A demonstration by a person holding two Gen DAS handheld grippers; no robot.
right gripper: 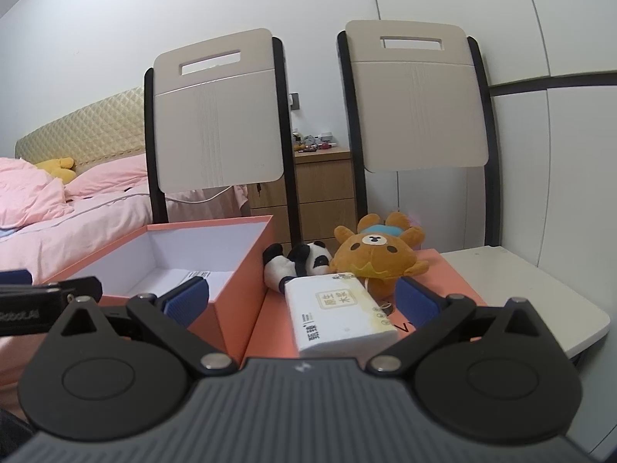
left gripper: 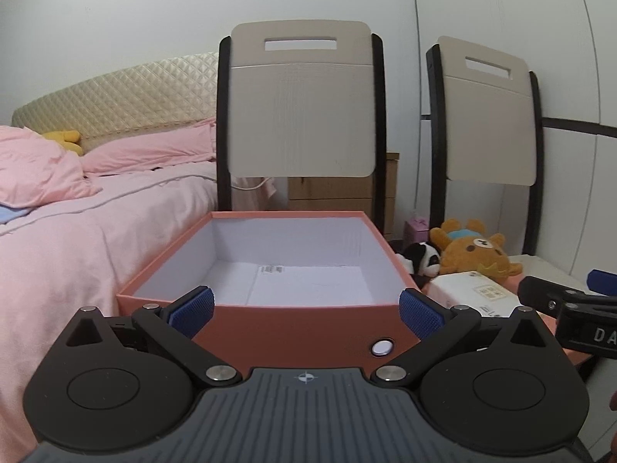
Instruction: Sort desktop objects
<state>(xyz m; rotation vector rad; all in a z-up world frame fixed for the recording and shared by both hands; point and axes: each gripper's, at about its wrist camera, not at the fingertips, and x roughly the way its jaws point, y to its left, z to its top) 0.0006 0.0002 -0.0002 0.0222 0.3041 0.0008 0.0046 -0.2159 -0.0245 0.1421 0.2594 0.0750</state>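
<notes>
Open box [left gripper: 266, 270] holds only paper, ready to receive items. Tissue pack [right gripper: 339, 312], panda [right gripper: 299, 262] and bear [right gripper: 380, 256] lie right of box. Left gripper [left gripper: 304, 308] and right gripper [right gripper: 300, 301] both spread wide, empty; right faces tissue pack, probable first pick.
</notes>
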